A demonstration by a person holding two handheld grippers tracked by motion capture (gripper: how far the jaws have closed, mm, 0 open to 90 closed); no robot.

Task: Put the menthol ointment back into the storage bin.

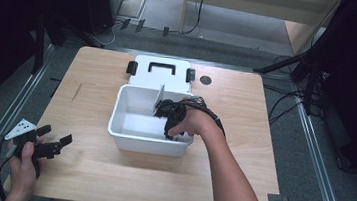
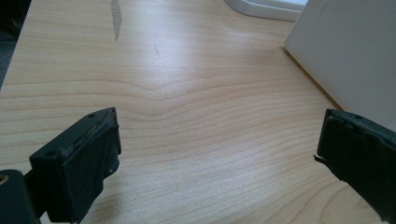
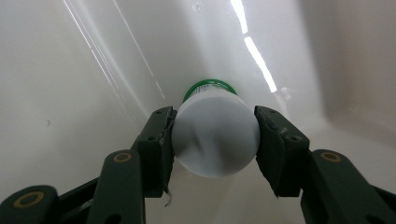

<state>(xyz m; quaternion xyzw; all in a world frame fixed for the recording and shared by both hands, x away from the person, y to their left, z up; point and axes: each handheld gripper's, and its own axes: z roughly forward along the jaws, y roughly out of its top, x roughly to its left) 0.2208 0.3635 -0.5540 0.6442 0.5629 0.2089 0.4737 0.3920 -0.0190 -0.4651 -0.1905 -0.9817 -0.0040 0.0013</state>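
Observation:
A white bottle [image 3: 215,144] with a green band lies between my right gripper's pads, its round white end toward the camera. My right gripper [image 3: 214,125] is shut on it, low inside the white bin [image 3: 70,70]. In the high view that gripper [image 1: 172,119] reaches down into the right compartment of the bin [image 1: 147,143], just right of the divider [image 1: 159,98]. My left gripper [image 1: 57,135] hovers open over the table's front left corner, well left of the bin. Its jaws [image 2: 217,144] stand wide apart with only bare wood between them.
The bin's white lid [image 1: 161,73], with a black handle and two black latches, lies flat behind the bin. The bin's outer wall [image 2: 345,51] stands to the right of the left gripper. A small dark round hole [image 1: 205,80] marks the wooden table [image 1: 243,137].

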